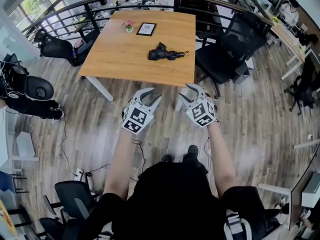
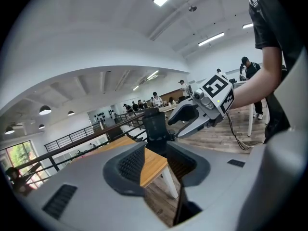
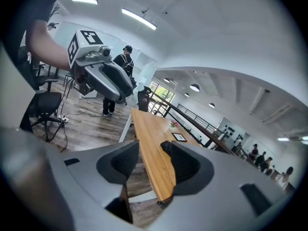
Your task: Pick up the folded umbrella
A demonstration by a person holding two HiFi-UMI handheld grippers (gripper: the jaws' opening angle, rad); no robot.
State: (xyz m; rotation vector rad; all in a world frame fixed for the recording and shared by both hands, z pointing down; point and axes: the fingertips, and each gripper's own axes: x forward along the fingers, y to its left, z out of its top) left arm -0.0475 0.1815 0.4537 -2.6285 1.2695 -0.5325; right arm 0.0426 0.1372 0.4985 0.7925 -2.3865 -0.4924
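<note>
**Your left tool**: the jaws are partly apart with nothing between them. Only the near corner of the table shows through the gap. Its cube carries square black-and-white markers, which are patterns and not lettering.

**Your right tool**: the jaws are partly apart, a little wider than the left pair, and empty. The table's long edge runs through the gap. Its cube has the same kind of square markers. This tool is level with your left tool and just beside it, and both are over the wooden floor, short of the table.

**Folded umbrella**: black, lying on its side on the table. It is ahead of both tools, well apart from them, and roughly on the line between them. Neither tool touches it.

**Picture frame**: dark border with a pale sheet inside, lying flat beyond the umbrella. Anything printed on it is too small to read.

**Small pot**: holds pink flowers and is just left of the frame, at the far end of the table from your tools.

**Black office chair**: ahead and to the right of your right tool, against the table's right side.
</note>
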